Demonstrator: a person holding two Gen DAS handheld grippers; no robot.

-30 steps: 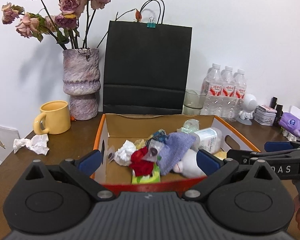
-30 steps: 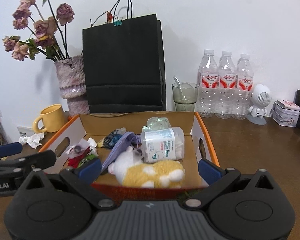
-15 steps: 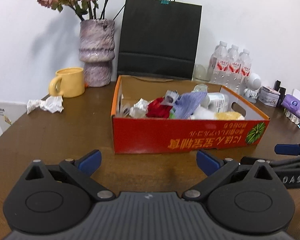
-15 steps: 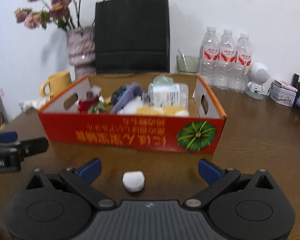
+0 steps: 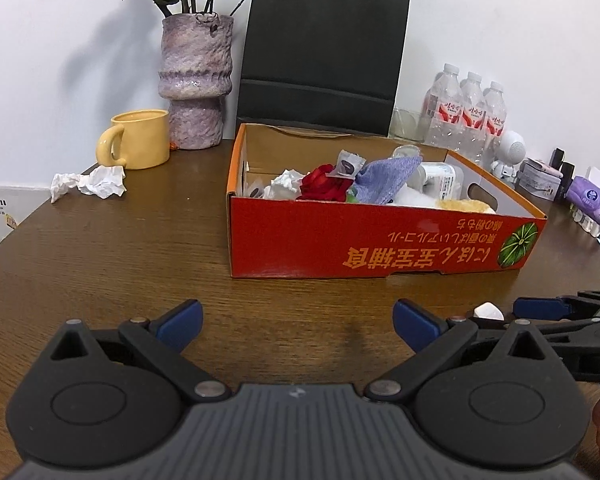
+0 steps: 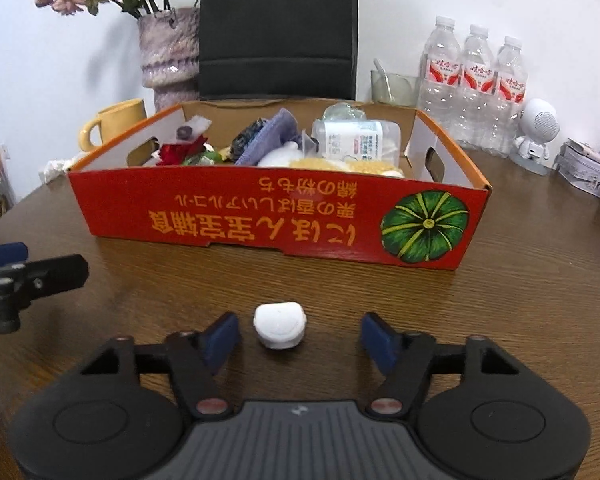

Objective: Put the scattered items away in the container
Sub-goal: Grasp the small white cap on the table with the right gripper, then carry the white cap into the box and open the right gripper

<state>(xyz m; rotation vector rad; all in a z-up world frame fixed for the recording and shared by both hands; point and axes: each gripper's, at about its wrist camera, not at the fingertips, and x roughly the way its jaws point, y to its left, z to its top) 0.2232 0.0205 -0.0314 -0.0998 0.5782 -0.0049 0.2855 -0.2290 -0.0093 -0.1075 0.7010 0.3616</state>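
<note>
A small white rounded object (image 6: 279,324) lies on the wooden table in front of the red cardboard box (image 6: 260,220). My right gripper (image 6: 300,338) straddles it, its jaws closing with a gap still on each side of the object. The box (image 5: 380,248) holds several items, among them a red rose, a blue cloth, a plush toy and a plastic bottle. My left gripper (image 5: 298,322) hovers open over bare table to the left, nothing between its fingers. A crumpled white tissue (image 5: 90,183) lies near the yellow mug. The white object (image 5: 488,312) also peeks out beside the right gripper in the left wrist view.
Behind the box stand a black paper bag (image 5: 320,40), a purple vase (image 5: 196,80) with dried flowers, a yellow mug (image 5: 138,145), a glass and three water bottles (image 6: 476,80). A white robot figure (image 6: 536,132), tins and a purple pack sit at the right.
Both grippers dropped from above the box to the table in front of it. The right gripper's jaws have narrowed around the small white object.
</note>
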